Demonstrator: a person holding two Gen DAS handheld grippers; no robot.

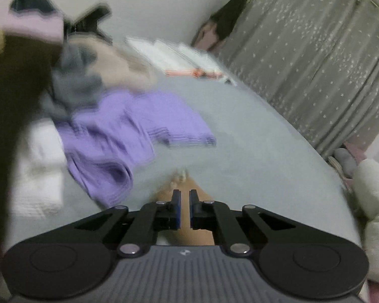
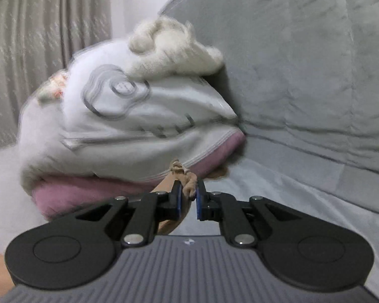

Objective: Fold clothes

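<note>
A bedroom in a home. A bed (image 1: 252, 136) with a pale grey sheet fills most of the left wrist view, with loose clothes on it: a purple garment (image 1: 118, 136), a grey and beige heap (image 1: 93, 75), and white folded cloths (image 1: 179, 55) farther back. A grey curtain (image 1: 315, 63) with small pale stars hangs along the bed's far side, beside a plain white wall (image 1: 144, 2). In the right wrist view a grey quilt (image 2: 303, 63) is bunched up, with a white and pink pile of soft laundry (image 2: 128, 126) against it.
</note>
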